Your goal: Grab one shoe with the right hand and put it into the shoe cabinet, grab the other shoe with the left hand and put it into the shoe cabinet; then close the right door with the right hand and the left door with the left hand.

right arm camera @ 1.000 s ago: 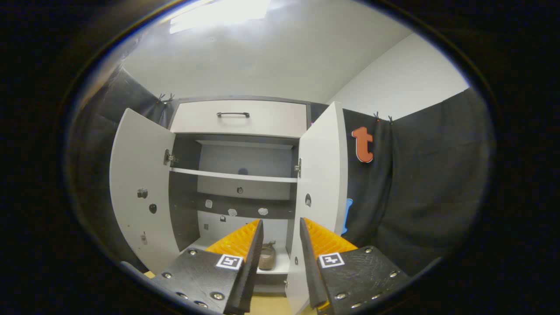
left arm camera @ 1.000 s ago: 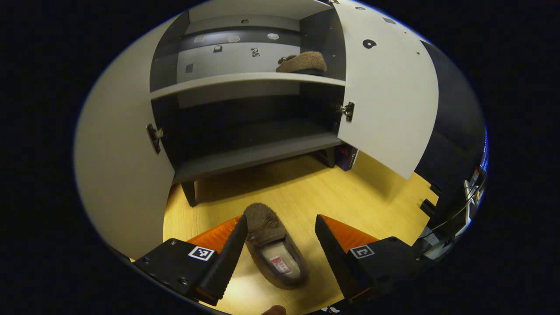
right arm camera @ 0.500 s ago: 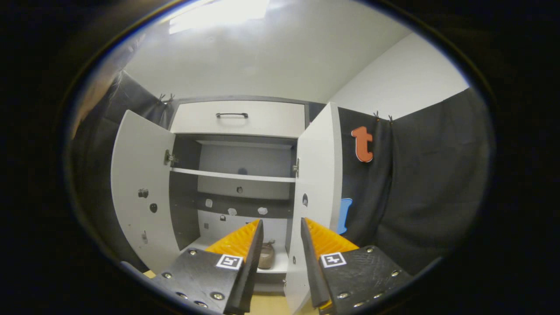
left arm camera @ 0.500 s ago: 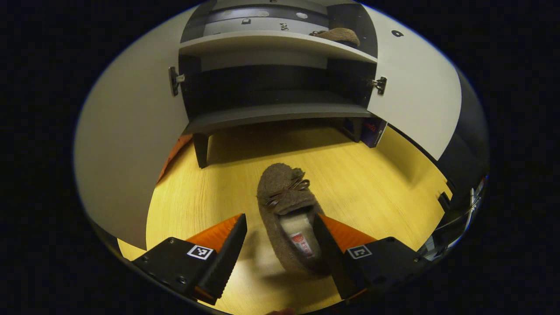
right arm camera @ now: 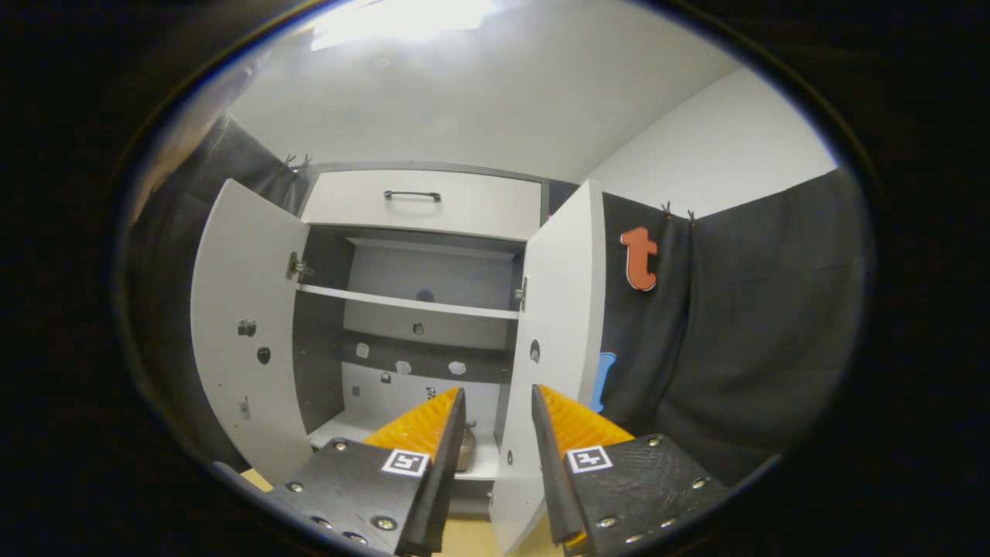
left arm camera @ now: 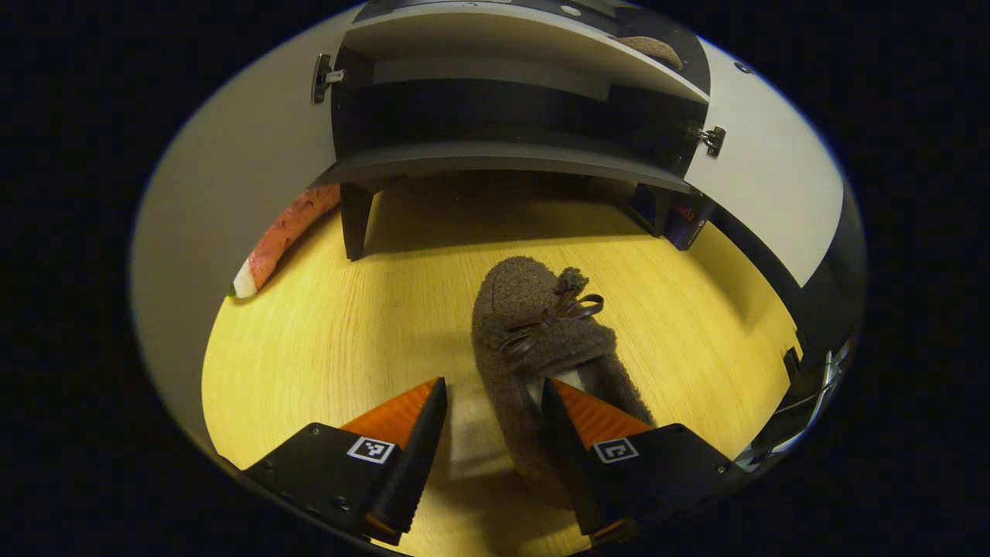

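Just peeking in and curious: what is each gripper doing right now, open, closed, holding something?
Left gripper: open, straddling the brown shoe on the floor, not yet clamped.
Right gripper: open, empty, facing the shoe cabinet.

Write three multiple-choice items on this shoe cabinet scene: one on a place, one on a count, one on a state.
1. Where is the brown shoe nearest the left hand-held gripper?
A. on the wooden floor
B. on the top shelf
C. inside the drawer

2. How many cabinet doors stand open?
A. none
B. one
C. two

3. What is the right hand-held gripper doing?
A. clamping a shoe
B. holding nothing
C. pulling the drawer handle

Answers:
1 A, the shoe lies on the floor in front of the cabinet, its heel between the fingers.
2 C, the left door and right door are both swung out.
3 B, its fingers stand apart with nothing between them.
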Available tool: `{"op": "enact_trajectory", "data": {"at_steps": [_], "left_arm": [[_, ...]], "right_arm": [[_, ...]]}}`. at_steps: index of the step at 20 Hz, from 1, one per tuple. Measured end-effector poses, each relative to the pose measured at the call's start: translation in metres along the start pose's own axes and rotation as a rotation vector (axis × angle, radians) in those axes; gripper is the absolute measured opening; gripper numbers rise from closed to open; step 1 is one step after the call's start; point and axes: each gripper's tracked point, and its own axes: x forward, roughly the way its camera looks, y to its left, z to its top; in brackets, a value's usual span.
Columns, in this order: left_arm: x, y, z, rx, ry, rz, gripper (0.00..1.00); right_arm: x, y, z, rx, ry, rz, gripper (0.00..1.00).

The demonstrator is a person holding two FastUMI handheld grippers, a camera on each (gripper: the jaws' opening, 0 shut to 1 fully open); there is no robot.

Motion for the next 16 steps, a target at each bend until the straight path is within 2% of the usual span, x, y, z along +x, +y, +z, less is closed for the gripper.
{"op": "enact_trajectory", "data": {"at_steps": [1, 2, 3, 4, 5, 6, 8, 9, 12, 13, 16], "left_arm": [[0.006, -0.001, 0.000, -0.014, 0.013, -0.005, 0.77], [0.013, -0.004, -0.002, -0.034, 0.033, -0.012, 0.73], [0.016, -0.008, -0.001, -0.058, 0.051, -0.026, 0.62], [0.018, -0.009, 0.001, -0.078, 0.059, -0.020, 0.58], [0.023, -0.007, 0.001, -0.087, 0.063, -0.002, 0.39], [0.020, -0.004, 0.001, -0.091, 0.067, 0.015, 0.35], [0.020, 0.004, 0.005, -0.079, 0.067, 0.069, 0.20], [0.024, 0.004, 0.004, -0.064, 0.077, 0.089, 0.05], [0.024, 0.004, 0.008, 0.028, 0.097, 0.145, 0.01], [0.027, 0.003, 0.010, 0.042, 0.102, 0.157, 0.01], [0.024, 0.002, 0.016, 0.022, 0.100, 0.153, 0.01]], "right_arm": [[0.001, 0.001, -0.001, -0.004, 0.005, -0.001, 0.53], [0.001, 0.000, -0.004, -0.009, 0.010, -0.003, 0.51], [0.001, 0.001, -0.006, -0.016, 0.016, -0.007, 0.50], [0.001, 0.001, -0.009, -0.023, 0.021, -0.011, 0.51], [0.001, 0.001, -0.013, -0.026, 0.028, -0.017, 0.51], [-0.001, 0.001, -0.018, -0.028, 0.038, -0.021, 0.51], [-0.005, -0.001, -0.023, -0.055, 0.046, -0.031, 0.51], [-0.007, -0.003, -0.024, -0.074, 0.047, -0.037, 0.51], [-0.010, 0.000, -0.024, -0.070, 0.048, -0.031, 0.52], [-0.011, -0.001, -0.024, -0.065, 0.048, -0.029, 0.48], [-0.014, -0.008, -0.026, -0.068, 0.049, -0.034, 0.51]]}}
